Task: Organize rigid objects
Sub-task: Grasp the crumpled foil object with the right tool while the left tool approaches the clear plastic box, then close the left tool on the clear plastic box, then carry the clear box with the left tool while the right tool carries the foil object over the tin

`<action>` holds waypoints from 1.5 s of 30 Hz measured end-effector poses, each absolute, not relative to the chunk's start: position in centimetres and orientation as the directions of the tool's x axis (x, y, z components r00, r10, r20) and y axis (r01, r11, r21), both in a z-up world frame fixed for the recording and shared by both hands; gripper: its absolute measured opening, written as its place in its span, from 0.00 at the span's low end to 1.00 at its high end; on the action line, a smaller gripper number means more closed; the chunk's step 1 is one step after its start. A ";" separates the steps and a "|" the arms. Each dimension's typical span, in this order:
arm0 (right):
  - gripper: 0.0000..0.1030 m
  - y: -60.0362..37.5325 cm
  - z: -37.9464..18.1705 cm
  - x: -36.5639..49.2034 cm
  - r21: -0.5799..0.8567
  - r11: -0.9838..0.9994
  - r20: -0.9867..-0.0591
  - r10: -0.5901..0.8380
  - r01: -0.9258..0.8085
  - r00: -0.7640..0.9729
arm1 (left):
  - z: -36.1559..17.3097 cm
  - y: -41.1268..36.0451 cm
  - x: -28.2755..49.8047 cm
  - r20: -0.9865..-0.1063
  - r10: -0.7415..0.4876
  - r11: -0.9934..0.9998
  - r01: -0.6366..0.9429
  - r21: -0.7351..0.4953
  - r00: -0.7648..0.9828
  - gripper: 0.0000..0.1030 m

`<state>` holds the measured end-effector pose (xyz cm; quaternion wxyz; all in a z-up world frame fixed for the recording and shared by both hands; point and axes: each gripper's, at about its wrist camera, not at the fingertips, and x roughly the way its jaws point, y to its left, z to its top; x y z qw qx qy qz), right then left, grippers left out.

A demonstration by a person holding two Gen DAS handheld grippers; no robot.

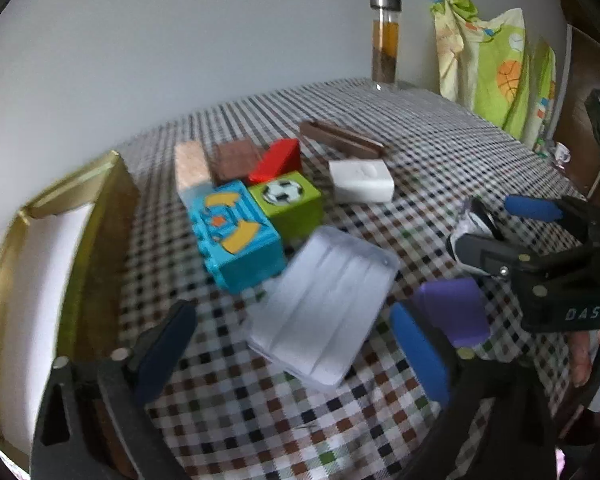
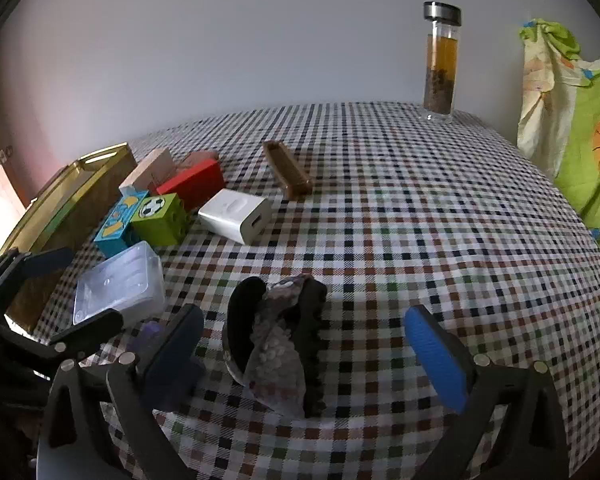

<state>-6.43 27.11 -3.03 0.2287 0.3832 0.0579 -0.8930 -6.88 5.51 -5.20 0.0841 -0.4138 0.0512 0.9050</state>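
One gold box [image 1: 80, 184] open, white lining inside.

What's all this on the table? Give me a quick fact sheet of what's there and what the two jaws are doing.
Surface: checkered tablecloth
Container: gold box, far left
Toys: blue block, green soccer block, red block
Others: white charger, clear plastic case, hair claw clip
Background: glass bottle
Left gripper: open, over the clear case
Right gripper: open, around the clip
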 end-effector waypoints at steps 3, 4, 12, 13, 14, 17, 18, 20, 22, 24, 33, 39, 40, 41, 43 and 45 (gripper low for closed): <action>0.76 26.6 -3.5 -6.8 0.077 -0.882 -0.735 -0.365 0.464 -0.571 | -5.7 5.0 -7.3 -0.783 0.164 -0.976 -0.215 -0.039 -0.601 0.73; 0.68 26.5 -3.7 -6.9 0.077 -0.882 -0.741 -0.363 0.465 -0.566 | -5.8 4.9 -7.3 -0.785 0.176 -0.974 -0.222 -0.051 -0.594 0.73; 0.49 25.7 -3.4 -6.1 0.061 -0.861 -0.728 -0.384 0.505 -0.567 | -5.3 4.8 -6.7 -0.767 0.215 -0.966 -0.249 -0.075 -0.605 0.61; 0.49 25.8 -3.4 -6.0 0.071 -0.859 -0.722 -0.394 0.507 -0.568 | -5.1 4.6 -6.5 -0.758 0.223 -0.965 -0.248 -0.083 -0.614 0.61; 0.49 25.9 -3.2 -5.8 0.079 -0.857 -0.710 -0.407 0.510 -0.575 | -4.9 4.6 -6.7 -0.749 0.226 -0.965 -0.247 -0.086 -0.623 0.56; 0.49 26.2 -2.6 -5.0 0.070 -0.857 -0.670 -0.420 0.511 -0.612 | -4.5 4.4 -6.5 -0.728 0.224 -0.967 -0.241 -0.083 -0.648 0.54; 0.49 26.4 -2.4 -4.9 0.068 -0.857 -0.657 -0.424 0.511 -0.624 | -4.5 4.3 -6.6 -0.723 0.224 -0.967 -0.241 -0.081 -0.654 0.54; 0.49 26.6 -2.0 -4.5 0.073 -0.855 -0.629 -0.440 0.514 -0.641 | -4.3 4.3 -6.5 -0.715 0.226 -0.967 -0.243 -0.081 -0.662 0.54; 0.49 26.8 -1.8 -4.4 0.083 -0.856 -0.614 -0.448 0.511 -0.650 | -4.2 4.3 -6.4 -0.705 0.228 -0.966 -0.246 -0.078 -0.671 0.53; 0.49 26.9 -1.6 -4.4 0.087 -0.854 -0.606 -0.455 0.513 -0.653 | -3.9 4.2 -6.2 -0.695 0.221 -0.968 -0.242 -0.070 -0.684 0.53; 0.49 27.1 -1.4 -4.2 0.091 -0.851 -0.580 -0.467 0.517 -0.667 | -3.2 4.3 -5.5 -0.653 0.230 -0.966 -0.249 -0.065 -0.722 0.53; 0.49 27.4 -1.3 -4.0 0.097 -0.853 -0.563 -0.473 0.514 -0.678 | -2.8 3.7 -4.7 -0.617 0.229 -0.969 -0.234 -0.074 -0.753 0.53; 0.49 27.4 -1.2 -3.9 0.097 -0.853 -0.559 -0.473 0.512 -0.681 | -2.6 3.7 -4.6 -0.607 0.224 -0.971 -0.228 -0.072 -0.762 0.53; 0.49 27.5 -1.2 -3.8 0.096 -0.854 -0.553 -0.472 0.511 -0.687 | -2.4 3.6 -4.3 -0.593 0.219 -0.973 -0.222 -0.068 -0.775 0.53; 0.49 27.6 -1.0 -3.6 0.090 -0.857 -0.537 -0.471 0.507 -0.700 | -2.1 3.7 -3.9 -0.572 0.214 -0.974 -0.220 -0.060 -0.792 0.53; 0.49 27.7 -0.9 -3.4 0.086 -0.860 -0.526 -0.468 0.503 -0.710 | -1.8 3.6 -3.4 -0.546 0.204 -0.976 -0.211 -0.050 -0.812 0.53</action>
